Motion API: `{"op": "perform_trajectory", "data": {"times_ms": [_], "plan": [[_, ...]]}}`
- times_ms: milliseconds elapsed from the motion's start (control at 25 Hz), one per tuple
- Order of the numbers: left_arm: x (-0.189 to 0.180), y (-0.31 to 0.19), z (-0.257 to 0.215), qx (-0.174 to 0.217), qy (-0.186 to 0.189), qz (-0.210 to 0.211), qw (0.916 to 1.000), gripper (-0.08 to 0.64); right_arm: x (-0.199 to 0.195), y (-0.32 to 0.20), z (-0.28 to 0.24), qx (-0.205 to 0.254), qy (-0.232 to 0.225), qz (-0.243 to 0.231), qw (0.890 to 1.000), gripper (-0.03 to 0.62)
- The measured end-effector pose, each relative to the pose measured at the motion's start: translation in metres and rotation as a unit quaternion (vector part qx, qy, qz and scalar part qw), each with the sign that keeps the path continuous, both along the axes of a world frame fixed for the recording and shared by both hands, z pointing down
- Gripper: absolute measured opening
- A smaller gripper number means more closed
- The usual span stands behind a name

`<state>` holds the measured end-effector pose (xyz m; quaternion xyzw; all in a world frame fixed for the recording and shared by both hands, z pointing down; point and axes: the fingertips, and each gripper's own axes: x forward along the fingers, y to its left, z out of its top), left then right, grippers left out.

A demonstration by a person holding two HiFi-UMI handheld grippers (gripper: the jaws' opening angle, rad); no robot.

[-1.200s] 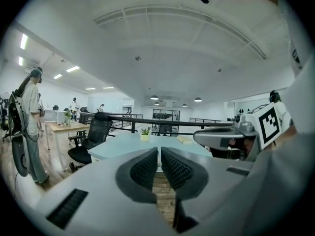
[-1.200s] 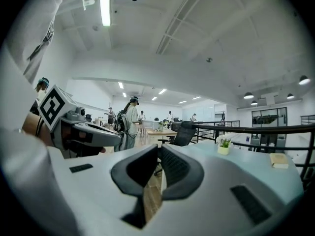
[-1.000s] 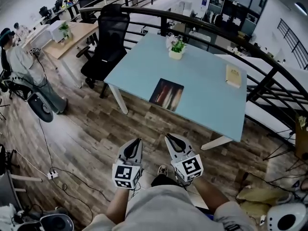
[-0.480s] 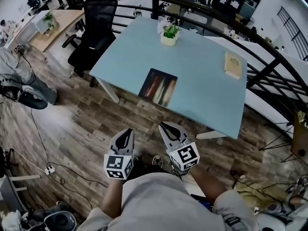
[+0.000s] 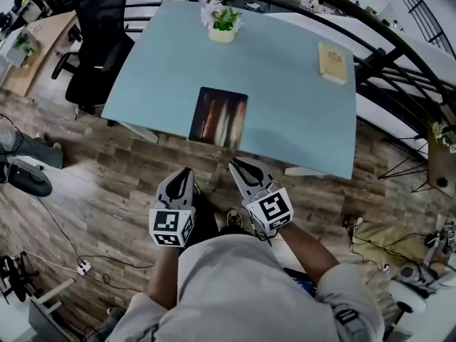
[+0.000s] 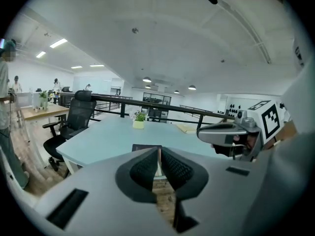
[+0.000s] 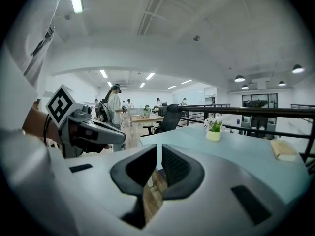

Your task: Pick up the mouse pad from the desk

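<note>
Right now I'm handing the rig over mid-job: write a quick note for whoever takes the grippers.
Left gripper: jaws together, empty, held over the floor short of the desk.
Right gripper: jaws opening, a narrow gap, nothing between them, beside the left one.
Mouse pad: flat at the desk's near edge, ahead of both grippers, untouched. Potted plant and book sit farther back, apart from it.
Done: nothing yet; neither gripper is at the desk.
Left: reach the pad's near edge, grip it, lift it off.
</note>
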<state>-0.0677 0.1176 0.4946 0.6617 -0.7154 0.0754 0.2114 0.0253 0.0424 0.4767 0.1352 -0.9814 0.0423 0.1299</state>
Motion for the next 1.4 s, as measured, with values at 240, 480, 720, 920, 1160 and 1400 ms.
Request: {"op": "perform_trajectory", "data": {"times_ms": [240, 480, 720, 920, 1160, 1400], "plan": [[-0.039, -0.047, 0.024, -0.029, 0.01, 0.071, 0.997, 0.034, -0.029, -0.034, 0.024, -0.025, 0.037, 0.056, 0.997, 0.037], [-0.056, -0.071, 0.059, -0.067, 0.01, 0.141, 0.9876, 0.034, -0.033, -0.051, 0.061, -0.05, 0.082, 0.112, 0.989, 0.037], [-0.066, -0.087, 0.095, -0.096, -0.003, 0.203, 0.9745, 0.034, -0.033, -0.056, 0.105, -0.099, 0.109, 0.165, 0.975, 0.037], [-0.066, -0.089, 0.123, -0.12, -0.029, 0.243, 0.9622, 0.034, -0.027, -0.057, 0.137, -0.091, 0.144, 0.182, 0.968, 0.038], [-0.065, -0.087, 0.153, -0.142, -0.05, 0.261, 0.9534, 0.034, -0.009, -0.054, 0.167, -0.106, 0.165, 0.211, 0.958, 0.04], [-0.071, -0.087, 0.178, -0.159, -0.106, 0.265, 0.9451, 0.034, -0.005, -0.047, 0.193, -0.06, 0.213, 0.195, 0.956, 0.042]]}}
